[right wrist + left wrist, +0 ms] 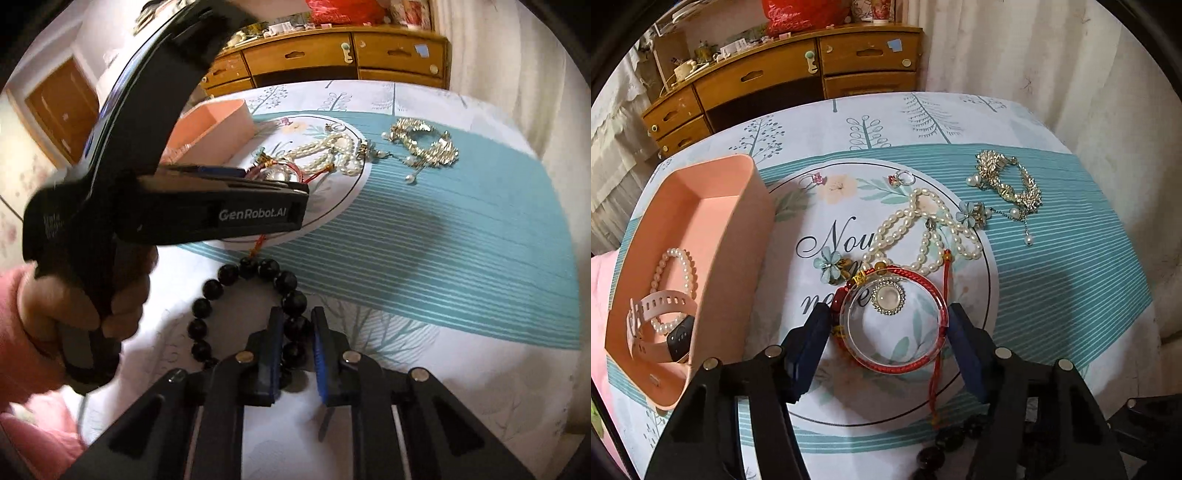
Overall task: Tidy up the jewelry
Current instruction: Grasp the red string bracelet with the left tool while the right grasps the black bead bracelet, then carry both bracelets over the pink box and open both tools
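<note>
From the left wrist cam we've got our left gripper (886,332) spread wide around the clear bangle (894,325), one finger on each side. A red cord bracelet (908,275) lies tangled with it, the pearl necklace (923,229) just behind. Left of the bangle, the pink tray (753,206) holds a pink watch (661,325) and a pearl bracelet (674,273).

Right wrist cam: our right gripper (297,354) is pinched on the black bead bracelet (221,280), on the worktop (443,240) in front of the bangle.
</note>
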Motion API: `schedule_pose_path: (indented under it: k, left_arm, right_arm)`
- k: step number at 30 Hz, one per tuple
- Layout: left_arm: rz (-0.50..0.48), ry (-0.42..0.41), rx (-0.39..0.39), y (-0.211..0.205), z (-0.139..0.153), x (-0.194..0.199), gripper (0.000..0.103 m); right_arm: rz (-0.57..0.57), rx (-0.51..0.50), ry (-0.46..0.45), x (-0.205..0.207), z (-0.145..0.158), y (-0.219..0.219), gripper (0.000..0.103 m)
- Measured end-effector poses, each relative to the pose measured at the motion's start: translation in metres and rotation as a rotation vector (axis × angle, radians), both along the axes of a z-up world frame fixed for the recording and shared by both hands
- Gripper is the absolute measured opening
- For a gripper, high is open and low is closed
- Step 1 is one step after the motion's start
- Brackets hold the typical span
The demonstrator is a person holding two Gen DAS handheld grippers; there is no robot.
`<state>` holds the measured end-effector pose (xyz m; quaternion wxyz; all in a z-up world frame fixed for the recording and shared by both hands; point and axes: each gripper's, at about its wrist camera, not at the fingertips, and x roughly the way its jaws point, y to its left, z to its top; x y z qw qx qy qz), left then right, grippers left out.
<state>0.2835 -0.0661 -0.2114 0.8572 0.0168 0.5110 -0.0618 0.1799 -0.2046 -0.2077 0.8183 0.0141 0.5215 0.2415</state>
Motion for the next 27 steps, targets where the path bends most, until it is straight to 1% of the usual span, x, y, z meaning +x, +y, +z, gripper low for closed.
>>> schedule_pose_path:
  k: [3, 8, 15, 19, 24, 27]
  left_arm:
    - [-0.008, -0.013, 0.005, 0.004, 0.008, -0.002, 0.062]
    - [-0.005, -0.036, -0.018, 0.018, 0.027, -0.008, 0.062]
    - [-0.001, -0.061, -0.057, 0.046, 0.062, -0.021, 0.062]
    - [0.003, -0.101, -0.054, 0.065, 0.084, -0.032, 0.062]
    - [0.044, -0.15, -0.069, 0.097, 0.108, -0.041, 0.063]
    - [0.071, -0.17, -0.068, 0.118, 0.118, -0.044, 0.063]
  right_arm:
    - [-0.016, 0.054, 0.017, 0.003, 0.005, -0.002, 0.015]
    - [-0.023, 0.128, -0.001, 0.005, 0.017, 0.0, 0.015]
    - [0.009, 0.17, -0.084, 0.008, 0.047, 0.019, 0.015]
    - [0.033, 0.18, -0.137, 0.023, 0.065, 0.032, 0.015]
    - [0.029, 0.203, -0.197, 0.037, 0.088, 0.05, 0.015]
    - [0.019, 0.241, -0.244, 0.046, 0.107, 0.063, 0.015]
